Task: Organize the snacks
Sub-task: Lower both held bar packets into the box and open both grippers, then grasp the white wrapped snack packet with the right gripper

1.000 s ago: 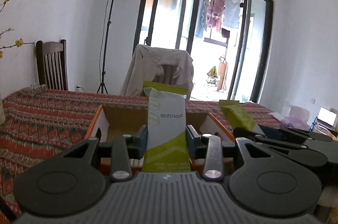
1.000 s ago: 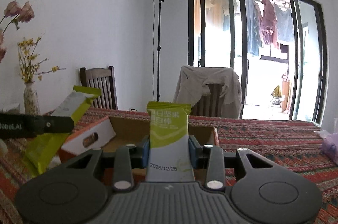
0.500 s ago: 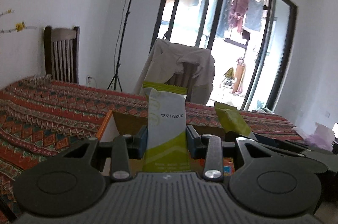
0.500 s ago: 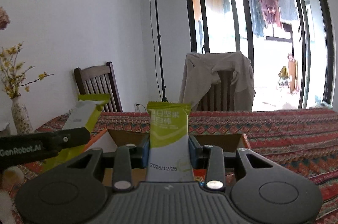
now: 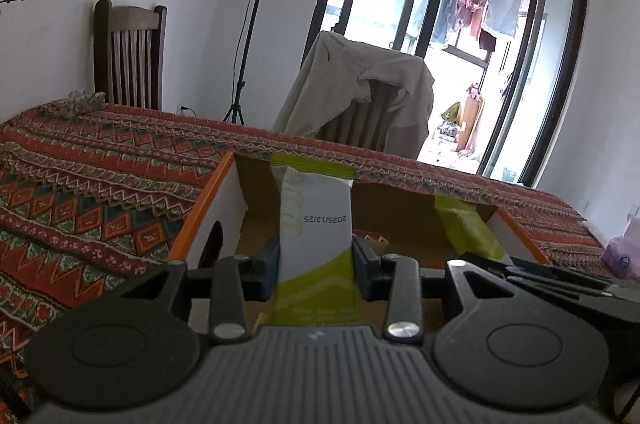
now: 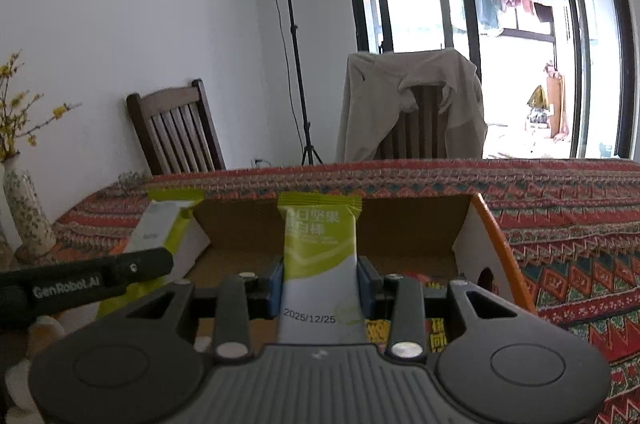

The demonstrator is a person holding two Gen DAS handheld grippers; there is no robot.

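You've got a snack bar in each claw. Your left gripper (image 5: pixel 316 274) is clamped on a green-and-white bar (image 5: pixel 316 224), pads pressing both long edges, date print upside down, bar standing up toward 12 o'clock. Your right gripper (image 6: pixel 320 282) is squeezed on a second bar (image 6: pixel 320 256), same wrapper, printed face toward the camera, also upright. Neither set of jaws is wide; each is closed just to the bar's width.

Both bars hang over the open cardboard box (image 5: pixel 224 192) with orange-edged flaps on the patterned tablecloth (image 5: pixel 100 176). In the left view the box opening sits straight ahead at 12, and the other bar pokes in at 2 o'clock. In the right view your left claw's bar shows at 9 to 10 o'clock, over the box's left flap.

Progress, as a judgement: mid-task. Both bars are picked and brought to the box, but neither is dropped or laid down yet. The box floor near the left claw looks bare brown card; in the right view some red and yellow packaging (image 6: pixel 400 328) shows low down behind the fingers, can't tell if it's inside the box or what it is. Left to do: lower, release both, then go for whatever else is out of frame.
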